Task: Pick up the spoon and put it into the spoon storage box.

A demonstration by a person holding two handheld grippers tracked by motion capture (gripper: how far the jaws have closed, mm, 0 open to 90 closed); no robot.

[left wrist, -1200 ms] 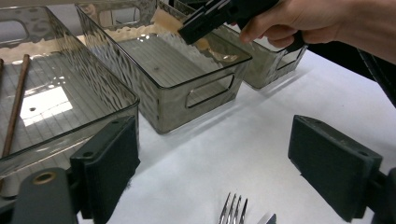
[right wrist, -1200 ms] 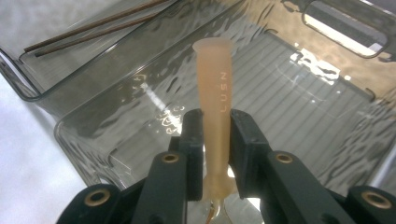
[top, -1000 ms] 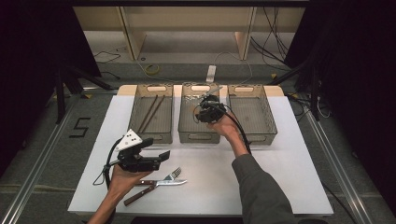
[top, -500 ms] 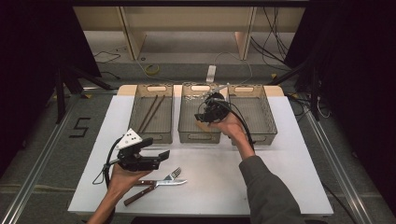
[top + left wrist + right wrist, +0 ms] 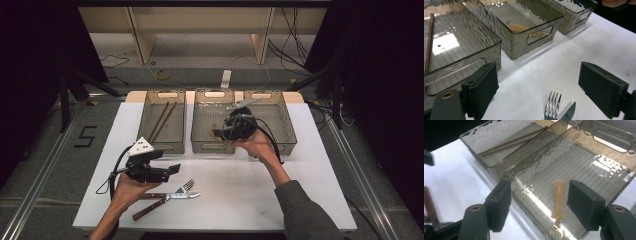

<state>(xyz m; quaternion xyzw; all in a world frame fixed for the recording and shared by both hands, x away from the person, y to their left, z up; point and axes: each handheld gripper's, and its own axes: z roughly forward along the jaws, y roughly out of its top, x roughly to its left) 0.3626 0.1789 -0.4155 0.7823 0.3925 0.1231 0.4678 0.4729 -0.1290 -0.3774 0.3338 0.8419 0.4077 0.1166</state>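
Observation:
My right gripper (image 5: 222, 131) (image 5: 541, 195) hovers open over the middle one of three smoky clear trays (image 5: 212, 148). Below its jaws a utensil with a pale wooden handle (image 5: 559, 195) lies blurred on that tray's ribbed floor (image 5: 584, 167). My left gripper (image 5: 171, 171) (image 5: 536, 75) is open low over the white table, just behind a fork (image 5: 185, 186) (image 5: 552, 105) and a brown-handled knife (image 5: 165, 200) (image 5: 567, 112). Nothing is between its jaws. Two dark chopsticks (image 5: 162, 120) (image 5: 511, 141) rest in the left tray (image 5: 162, 147).
The right tray (image 5: 287, 145) stands beside the middle one along the table's far edge. The white tabletop (image 5: 240, 195) stretches in front of the trays. Cables trail from both grippers. Dark floor and stands surround the table.
My right gripper has drawn back slightly toward the near wall of the middle tray. The left gripper, fork and knife have stayed put.

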